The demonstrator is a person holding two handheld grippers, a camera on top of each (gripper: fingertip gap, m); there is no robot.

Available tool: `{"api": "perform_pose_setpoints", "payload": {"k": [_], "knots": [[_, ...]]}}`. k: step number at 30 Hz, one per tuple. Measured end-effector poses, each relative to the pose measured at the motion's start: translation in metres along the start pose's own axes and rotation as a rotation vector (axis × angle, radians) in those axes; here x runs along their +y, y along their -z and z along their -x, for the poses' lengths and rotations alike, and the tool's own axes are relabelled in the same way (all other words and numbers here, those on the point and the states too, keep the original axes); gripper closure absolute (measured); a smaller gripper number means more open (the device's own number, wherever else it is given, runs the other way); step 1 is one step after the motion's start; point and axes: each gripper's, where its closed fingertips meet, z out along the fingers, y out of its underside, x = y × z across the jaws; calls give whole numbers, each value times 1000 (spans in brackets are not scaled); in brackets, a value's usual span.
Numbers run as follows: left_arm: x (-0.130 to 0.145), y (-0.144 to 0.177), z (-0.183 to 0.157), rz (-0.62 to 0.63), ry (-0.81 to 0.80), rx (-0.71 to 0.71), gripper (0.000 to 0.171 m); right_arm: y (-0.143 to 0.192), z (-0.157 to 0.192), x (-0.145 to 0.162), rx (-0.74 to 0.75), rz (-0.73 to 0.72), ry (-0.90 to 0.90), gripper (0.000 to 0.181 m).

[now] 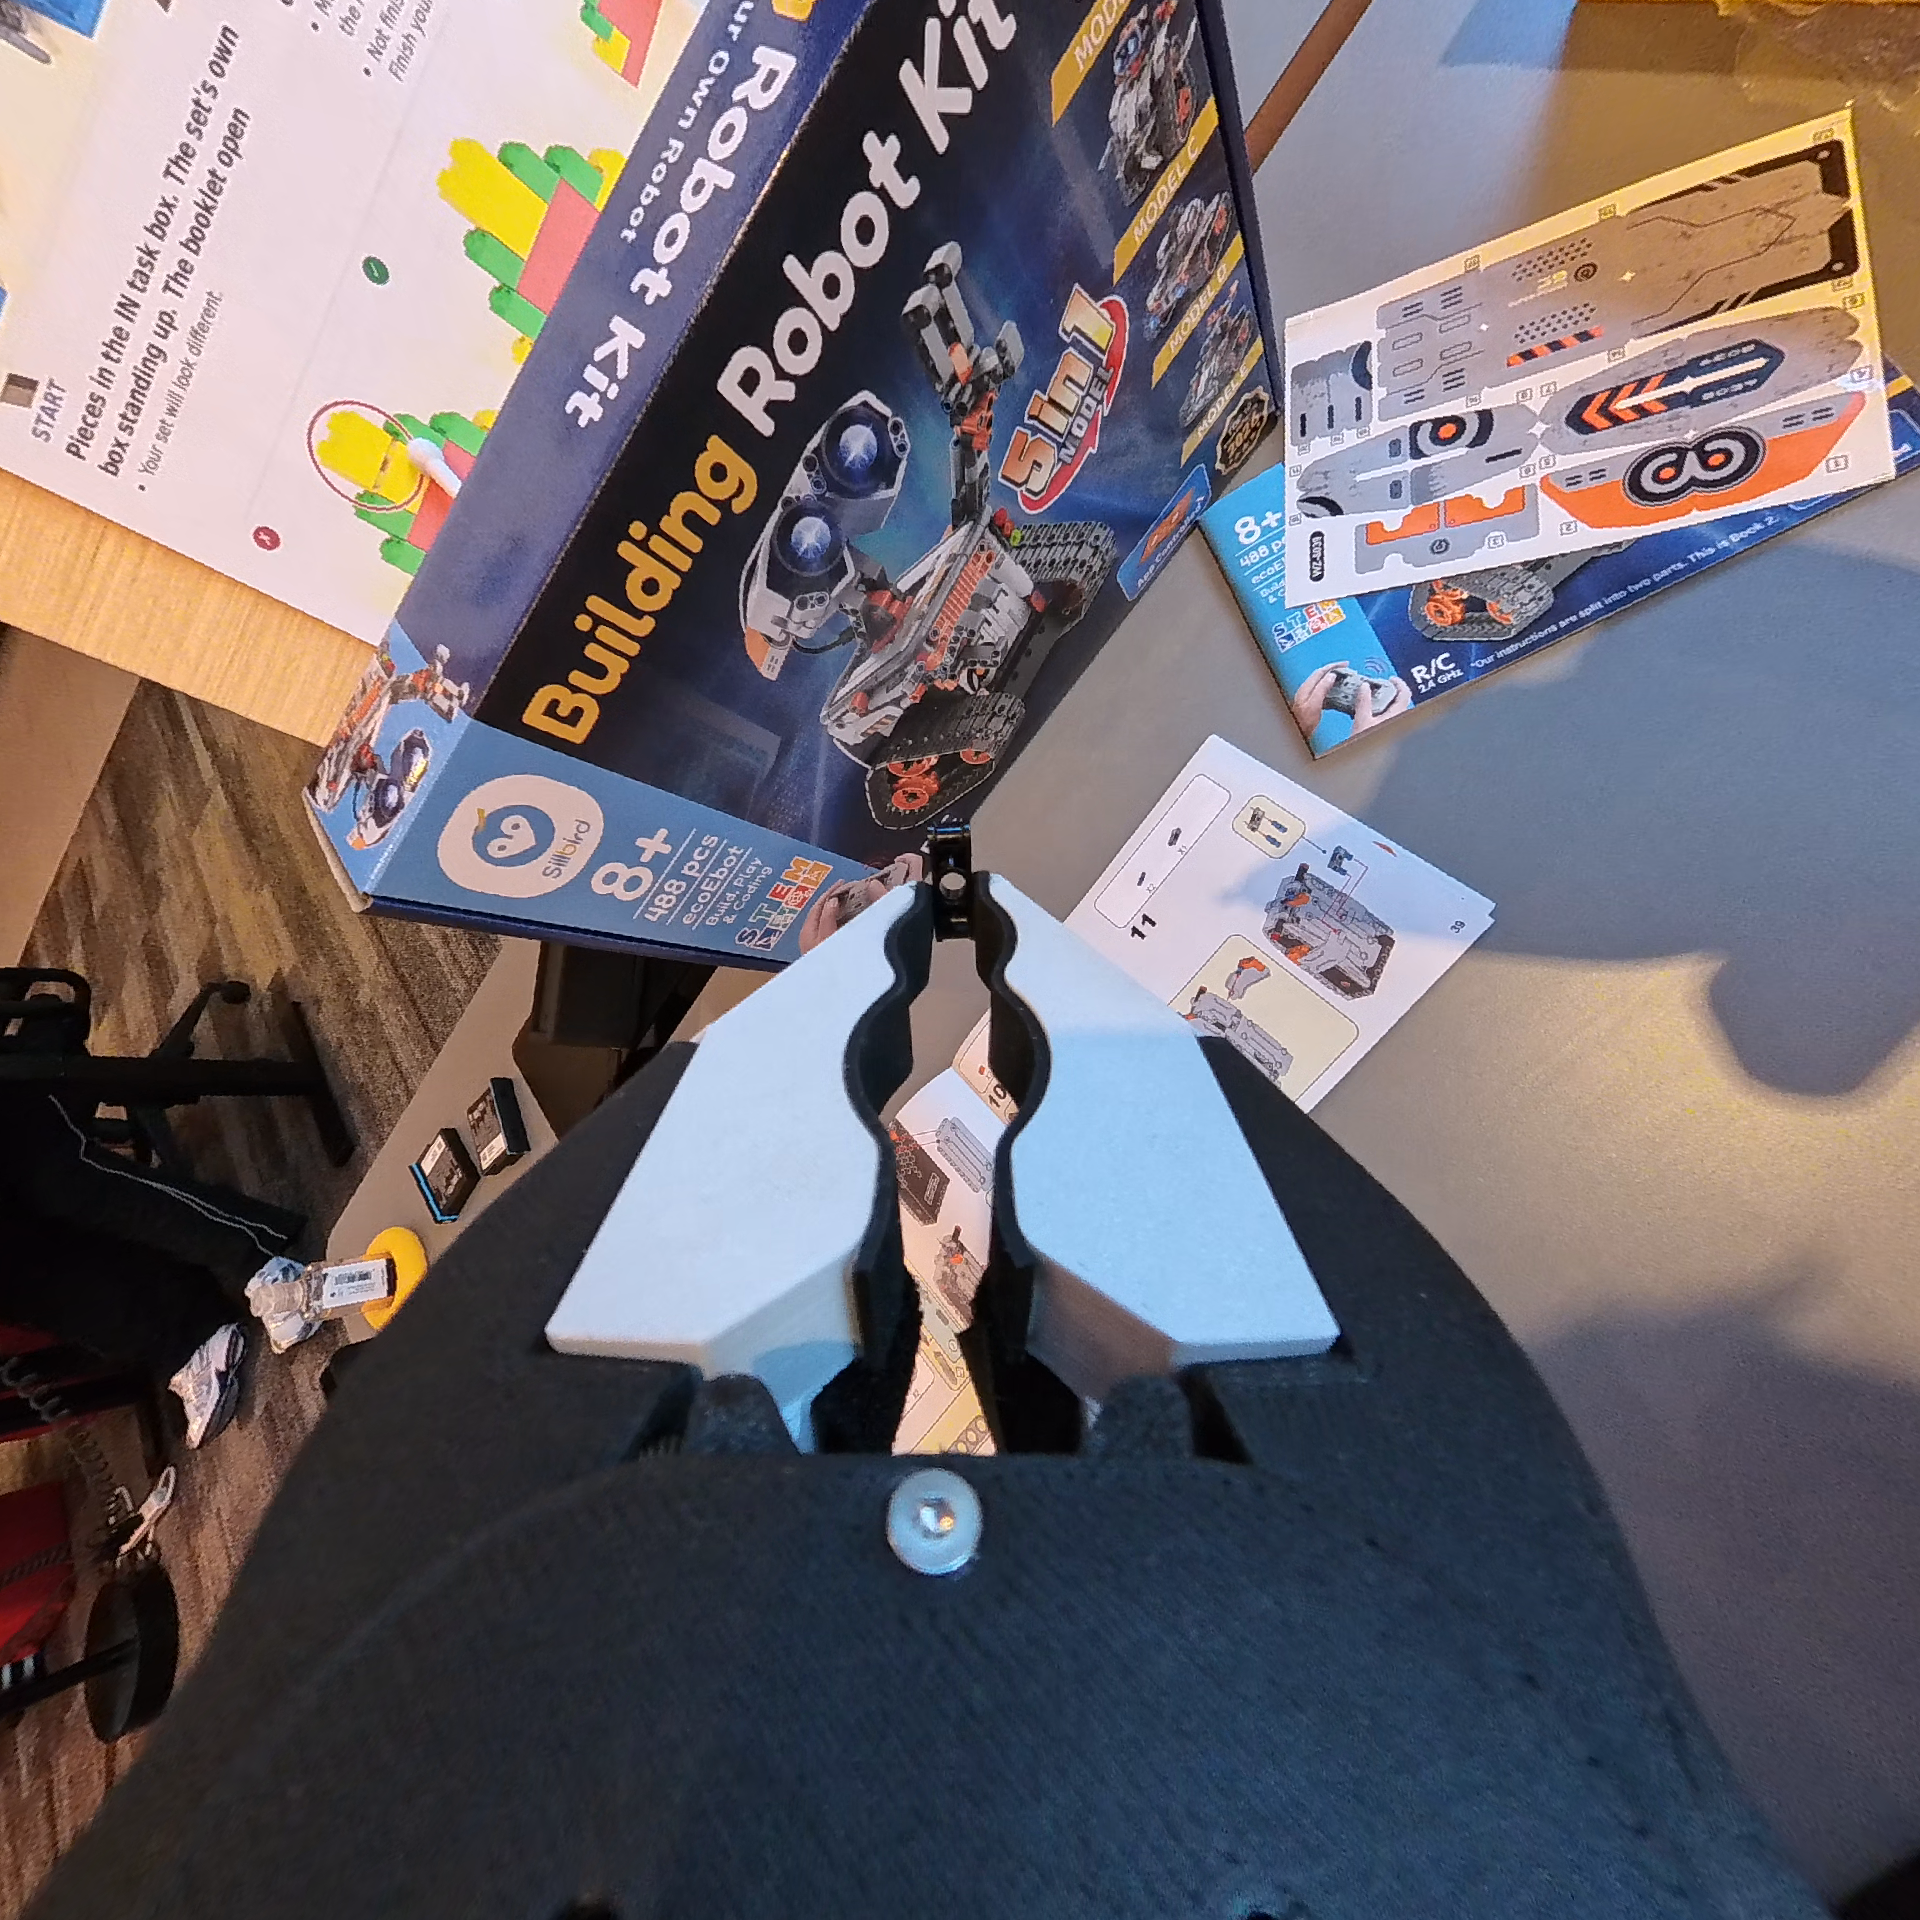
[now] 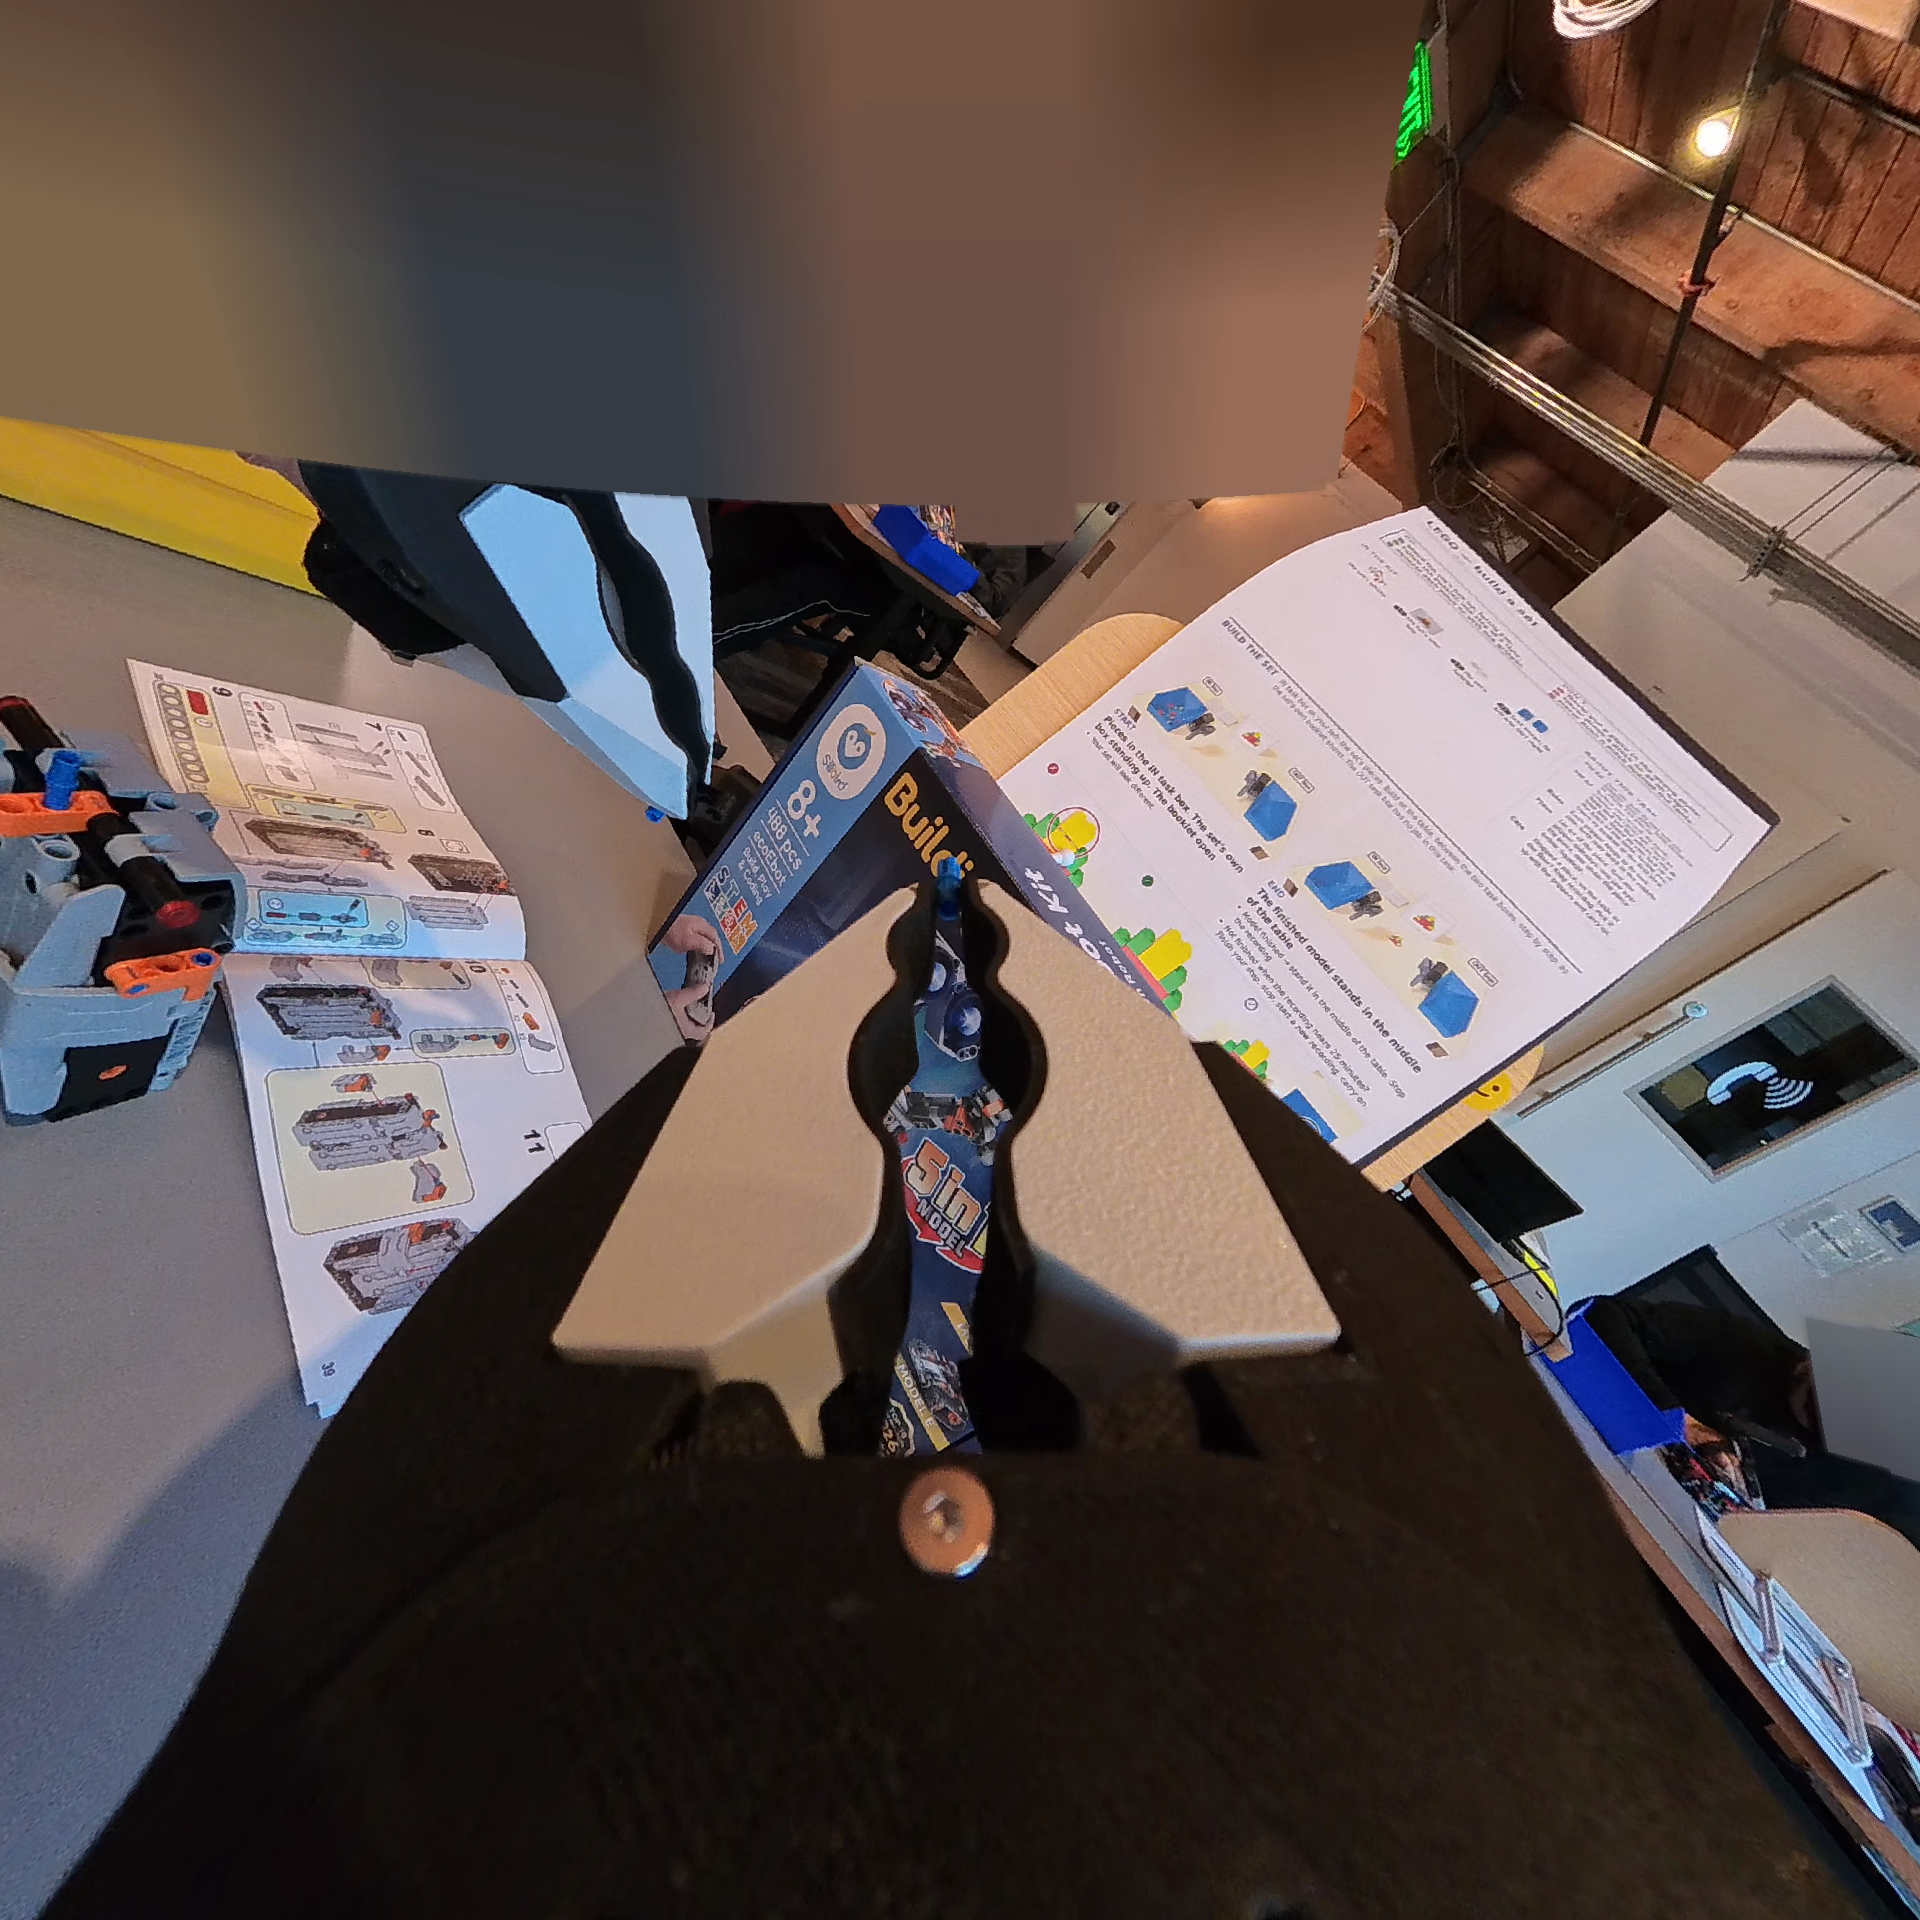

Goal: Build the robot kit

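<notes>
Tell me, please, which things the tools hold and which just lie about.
Held: small black piece in the left tool; small blue pin in the right tool.
Lying about: kit box, open booklet, sticker sheet, part-built grey model.

The left gripper pinches a small black holed piece at its tips, above the grey bench; just beyond stands a dark blue kit box; an open instruction booklet lies beneath; a sticker sheet rests on another booklet to the right.
</notes>
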Motion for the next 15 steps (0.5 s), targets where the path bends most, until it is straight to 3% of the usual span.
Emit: {"api": "perform_pose_setpoints", "payload": {"k": [15], "knots": [[-3,2,-8,-23,19,62,166,-1,2,1,-7,5,-1,178]]}}
